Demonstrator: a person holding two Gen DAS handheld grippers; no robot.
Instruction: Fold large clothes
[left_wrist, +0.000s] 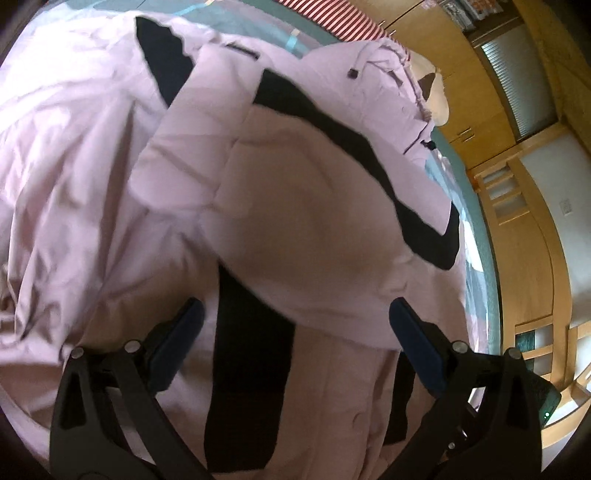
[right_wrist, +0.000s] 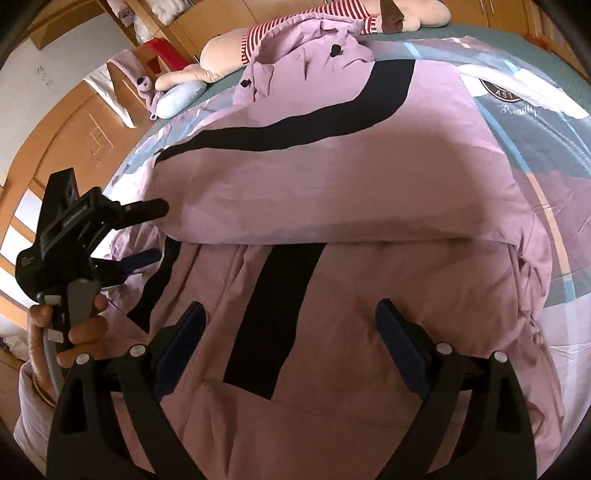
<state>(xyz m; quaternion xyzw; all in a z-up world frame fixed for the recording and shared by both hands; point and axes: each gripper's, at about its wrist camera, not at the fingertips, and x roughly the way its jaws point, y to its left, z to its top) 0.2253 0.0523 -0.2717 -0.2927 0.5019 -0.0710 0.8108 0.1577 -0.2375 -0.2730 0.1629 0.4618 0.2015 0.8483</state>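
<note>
A large pink jacket (right_wrist: 332, 184) with black stripes lies spread on a bed, its upper part folded down across the body in a thick roll. My right gripper (right_wrist: 290, 310) hovers open above the lower body panel, a black stripe (right_wrist: 273, 325) running between its fingers, which touch nothing. My left gripper (right_wrist: 157, 232) is at the left end of the fold, held by a hand (right_wrist: 81, 332), jaws apart. In the left wrist view, the left gripper (left_wrist: 295, 310) stands wide open over the jacket (left_wrist: 295, 206); the fold's edge lies between the pads, unpressed.
A plush toy in a red-and-white striped shirt (right_wrist: 295, 33) lies along the head of the bed, with a pale blue cushion (right_wrist: 177, 99) beside it. The patterned bedspread (right_wrist: 535, 122) shows to the right of the jacket. Wooden wardrobes (left_wrist: 517, 240) line the wall.
</note>
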